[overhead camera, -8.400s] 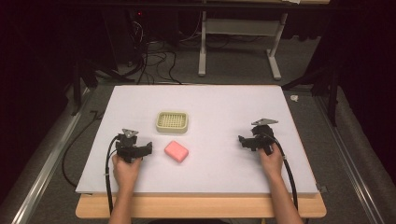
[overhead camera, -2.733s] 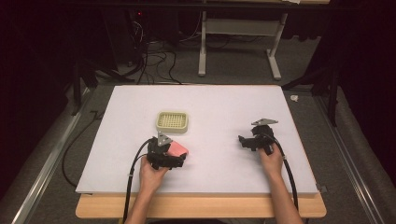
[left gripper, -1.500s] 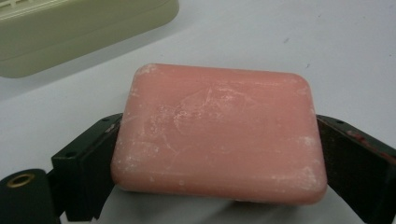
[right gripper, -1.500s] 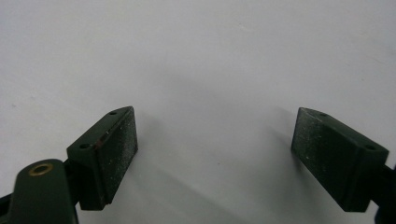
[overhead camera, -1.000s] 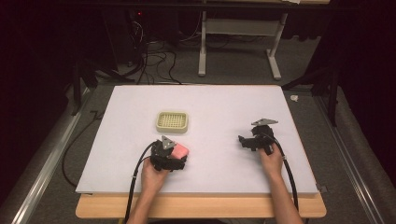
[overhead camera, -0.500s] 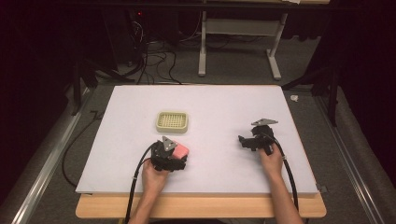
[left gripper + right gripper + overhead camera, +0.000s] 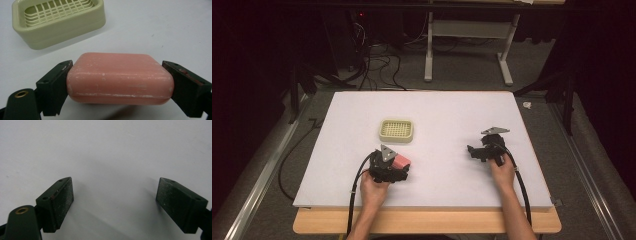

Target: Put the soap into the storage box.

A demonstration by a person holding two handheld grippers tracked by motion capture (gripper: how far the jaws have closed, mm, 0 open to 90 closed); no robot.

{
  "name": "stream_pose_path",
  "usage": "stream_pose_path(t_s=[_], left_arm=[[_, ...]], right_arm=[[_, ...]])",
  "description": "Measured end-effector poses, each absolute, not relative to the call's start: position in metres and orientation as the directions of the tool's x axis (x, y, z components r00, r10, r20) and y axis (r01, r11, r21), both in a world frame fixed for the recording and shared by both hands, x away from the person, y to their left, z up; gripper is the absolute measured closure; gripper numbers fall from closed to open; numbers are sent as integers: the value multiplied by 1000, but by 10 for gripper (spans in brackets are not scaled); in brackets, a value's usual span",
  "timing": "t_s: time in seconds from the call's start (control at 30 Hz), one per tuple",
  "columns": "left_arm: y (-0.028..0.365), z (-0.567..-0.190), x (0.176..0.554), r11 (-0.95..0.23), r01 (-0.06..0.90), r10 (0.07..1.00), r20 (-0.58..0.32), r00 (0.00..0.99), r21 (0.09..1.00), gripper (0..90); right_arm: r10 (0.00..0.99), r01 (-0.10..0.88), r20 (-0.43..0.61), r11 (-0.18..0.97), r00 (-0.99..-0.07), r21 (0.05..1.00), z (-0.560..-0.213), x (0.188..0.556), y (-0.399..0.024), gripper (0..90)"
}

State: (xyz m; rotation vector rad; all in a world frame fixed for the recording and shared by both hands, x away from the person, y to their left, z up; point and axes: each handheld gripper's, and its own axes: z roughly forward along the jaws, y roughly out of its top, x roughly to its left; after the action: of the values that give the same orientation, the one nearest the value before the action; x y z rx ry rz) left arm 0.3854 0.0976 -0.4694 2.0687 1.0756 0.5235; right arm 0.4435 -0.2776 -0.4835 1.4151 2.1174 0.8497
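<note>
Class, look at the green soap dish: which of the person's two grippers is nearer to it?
Left. The left gripper sits just in front of the soap dish, gripping the pink soap. The right gripper rests farther off, to the dish's right.

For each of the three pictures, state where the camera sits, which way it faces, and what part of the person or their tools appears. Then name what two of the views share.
High view: fixed above the person's side, facing forward and down on the white table; both forearms, left gripper and right gripper show.
Left gripper view: rides the left gripper, looking along its jaws, shut on the pink soap, toward the green soap dish.
Right gripper view: rides the right gripper, facing bare table between open jaws.
Shared: soap and dish appear in the high and left gripper views.
</note>
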Motion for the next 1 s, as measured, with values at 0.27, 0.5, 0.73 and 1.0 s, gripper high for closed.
stream_pose_path(t_s=[0.27,0.5,0.73,1.0], left_arm=[[101,-464,385,-364,518,831,18,557,775,139],[104,-456,383,-354,500,830,19,557,790,139],[108,-449,383,-328,501,834,-4,552,801,139],[115,-444,385,-292,509,841,-36,540,810,139]], right_arm=[[928,649,-31,283,-371,706,-483,444,-278,151],[928,649,-32,283,-370,706,-483,443,-278,151],[928,649,-32,283,-370,706,-483,443,-278,151],[928,648,-33,284,-371,707,-483,443,-277,151]])
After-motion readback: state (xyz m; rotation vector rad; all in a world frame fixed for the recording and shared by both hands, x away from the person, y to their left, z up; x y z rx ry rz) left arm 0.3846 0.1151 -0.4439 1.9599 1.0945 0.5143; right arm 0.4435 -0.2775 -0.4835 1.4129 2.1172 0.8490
